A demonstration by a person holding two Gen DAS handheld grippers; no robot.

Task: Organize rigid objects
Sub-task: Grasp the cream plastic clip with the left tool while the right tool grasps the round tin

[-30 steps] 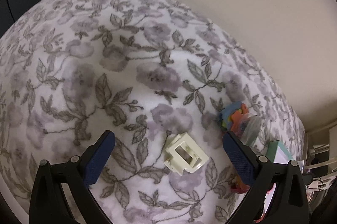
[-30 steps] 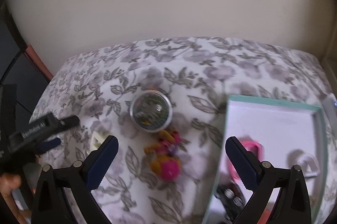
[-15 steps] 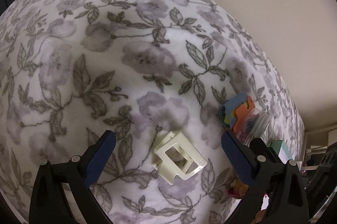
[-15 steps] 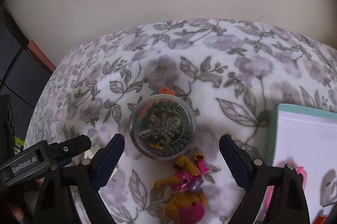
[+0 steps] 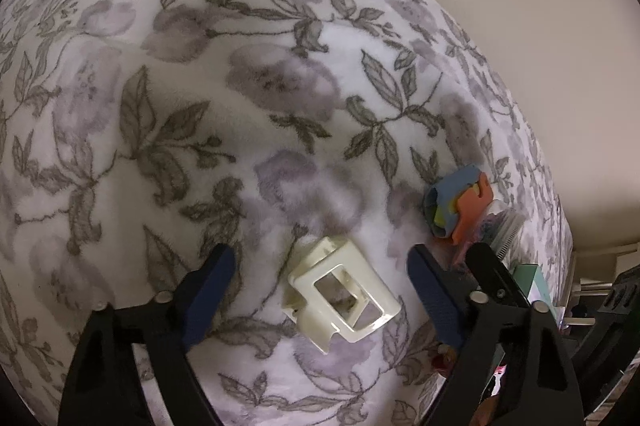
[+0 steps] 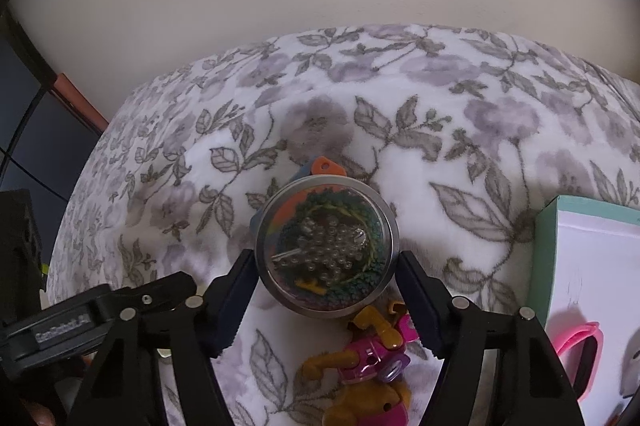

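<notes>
A cream hair claw clip [image 5: 340,294] lies on the floral blanket [image 5: 240,105], between the fingers of my left gripper [image 5: 320,278]. Those jaws are closing, and gaps remain on both sides of the clip. In the right wrist view a round clear jar of beads [image 6: 326,246] with a metal rim stands upright. My right gripper [image 6: 326,278] is closing on it, and both fingertips [image 6: 412,290] meet its sides. An orange and blue piece [image 6: 326,165] sits just behind the jar and also shows as the same piece [image 5: 456,205] in the left view.
A pink and orange toy figure [image 6: 372,358] lies just under the right gripper. To the right stands a teal-edged white box [image 6: 592,226] holding pink sunglasses [image 6: 580,350]. A beige wall runs behind the blanket. The left gripper's black body [image 6: 80,322] is close on the left.
The left gripper has come down closer to the clip and its jaws have narrowed. The right gripper has moved from above the toy figure to the jar, and its jaws have closed in around it.
</notes>
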